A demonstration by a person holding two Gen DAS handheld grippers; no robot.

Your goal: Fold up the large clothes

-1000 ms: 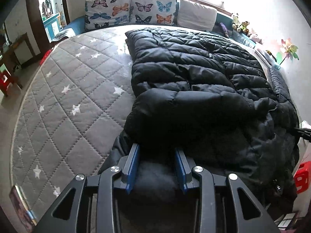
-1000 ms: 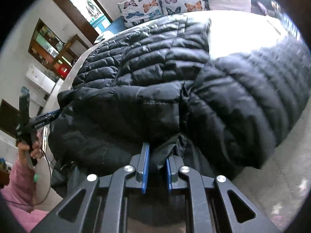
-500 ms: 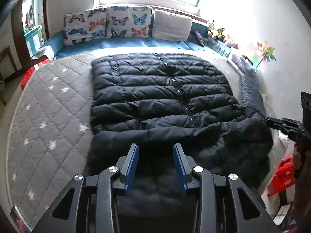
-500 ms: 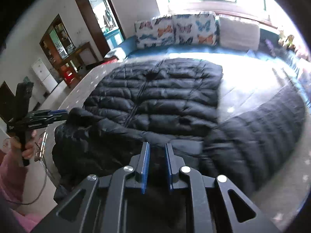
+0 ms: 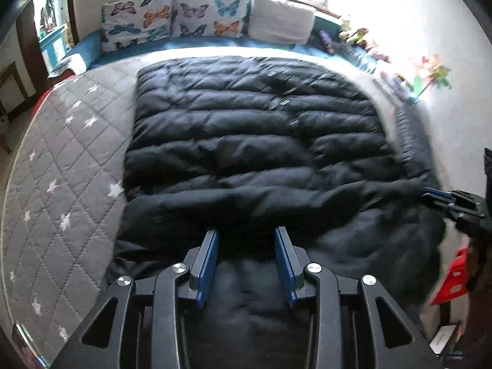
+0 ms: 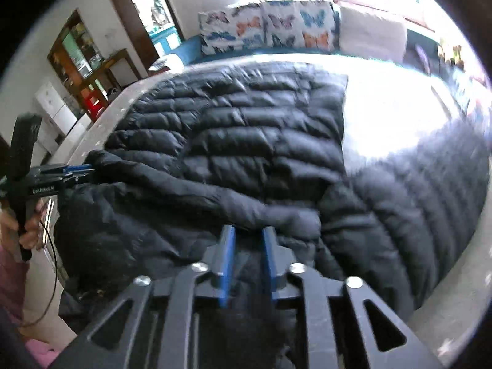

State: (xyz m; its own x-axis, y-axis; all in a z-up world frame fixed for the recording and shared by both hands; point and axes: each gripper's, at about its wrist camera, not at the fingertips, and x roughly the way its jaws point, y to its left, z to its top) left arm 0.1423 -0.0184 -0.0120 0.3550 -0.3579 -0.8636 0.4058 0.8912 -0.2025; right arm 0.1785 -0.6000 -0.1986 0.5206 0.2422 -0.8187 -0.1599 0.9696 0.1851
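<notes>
We see the black puffer coat (image 5: 255, 141) spread flat on the bed (image 5: 70, 160), its zipped front up and its far hem lying toward the butterfly cushions (image 5: 175, 18); we judge it was laid out this way so the body gives a smooth base before any fold is made. The near end, likely the collar and shoulders, is bunched into a thick roll that hangs over the bed's near edge, and one sleeve (image 6: 409, 215) trails off to the right along the mattress, not yet brought in. The left hand-held gripper (image 5: 246, 252) sits right over that roll, its blue pads spread with dark fabric filling the gap; in the right wrist view it (image 6: 80, 170) looks to be pinching a ridge of the coat's left corner, so we read it as holding the cloth, though blur keeps us from being sure how firmly. The right hand-held gripper (image 6: 248, 253) has just been opening: its pads now stand apart, with padded fabric lying at and between their tips but not visibly squeezed, so we take this side as let go. The coat thus lies directly ahead of and below both tools, nearest at the rolled end.
</notes>
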